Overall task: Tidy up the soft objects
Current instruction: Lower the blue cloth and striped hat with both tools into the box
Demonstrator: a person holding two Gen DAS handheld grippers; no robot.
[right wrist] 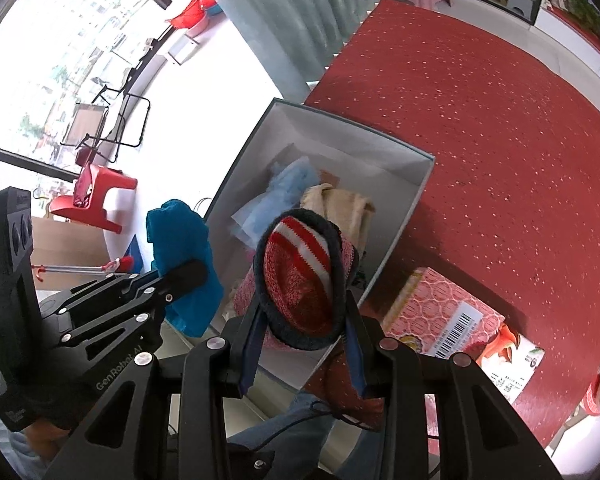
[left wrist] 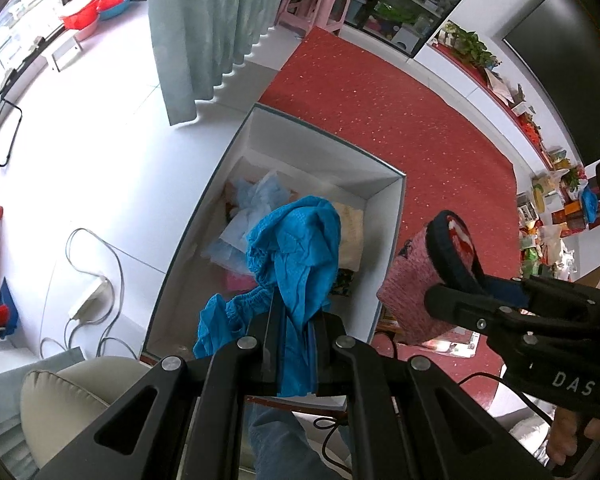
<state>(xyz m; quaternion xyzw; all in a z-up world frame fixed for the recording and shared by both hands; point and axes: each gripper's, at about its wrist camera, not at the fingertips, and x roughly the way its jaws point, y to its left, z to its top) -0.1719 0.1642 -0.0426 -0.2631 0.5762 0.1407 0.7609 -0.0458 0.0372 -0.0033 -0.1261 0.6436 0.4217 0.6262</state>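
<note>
A white open box stands on the red tablecloth, with pale blue, cream and pink soft pieces inside. My left gripper is shut on a bright blue crinkled cloth, which hangs over the box's near half. In the right wrist view the same left gripper and blue cloth show left of the box. My right gripper is shut on a red knitted item with white stripes and a dark rim, held above the box's near right corner; the knitted item appears right of the box in the left wrist view.
A red speckled tablecloth covers the table. A pink patterned carton lies right of the box. Curtain, pink stools, a red stool, floor cables with a power strip and a grey cushion surround it.
</note>
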